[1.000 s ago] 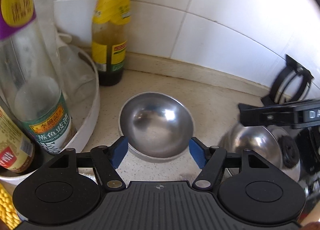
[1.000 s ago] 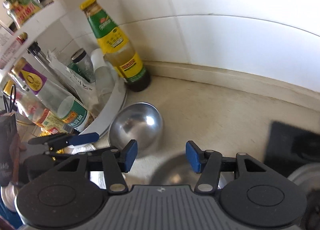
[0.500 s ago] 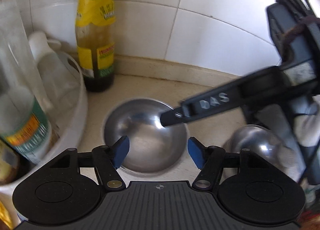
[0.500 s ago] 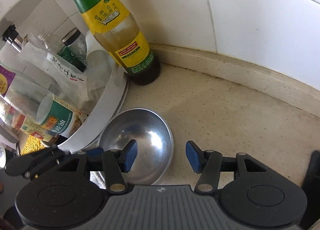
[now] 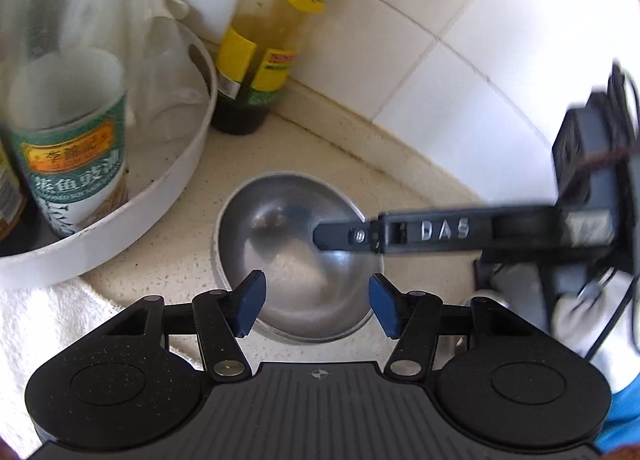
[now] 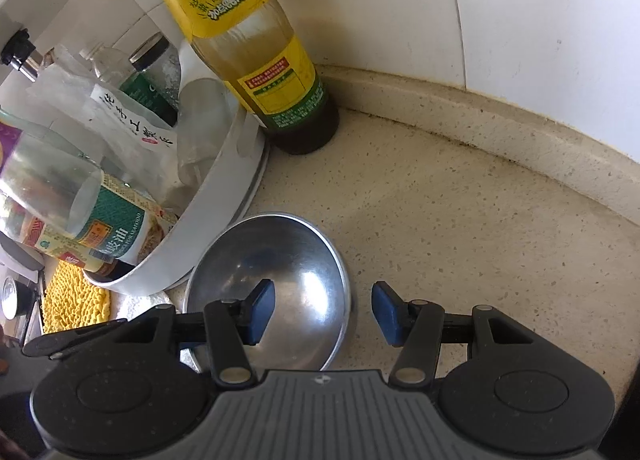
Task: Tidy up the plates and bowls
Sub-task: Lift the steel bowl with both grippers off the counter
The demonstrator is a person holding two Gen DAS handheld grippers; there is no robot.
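On the speckled countertop (image 6: 460, 219), right beside the white condiment tray (image 6: 224, 195), one steel bowl (image 6: 276, 280) is sitting alone, so stacking looks barely started; the right gripper (image 6: 322, 312) and left gripper (image 5: 316, 306) are both hanging spread wide, gripping nothing.

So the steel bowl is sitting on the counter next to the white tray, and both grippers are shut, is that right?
Not quite. The bowl does sit on the counter beside the white tray, but both wrist views show the left gripper and right gripper open, holding nothing.
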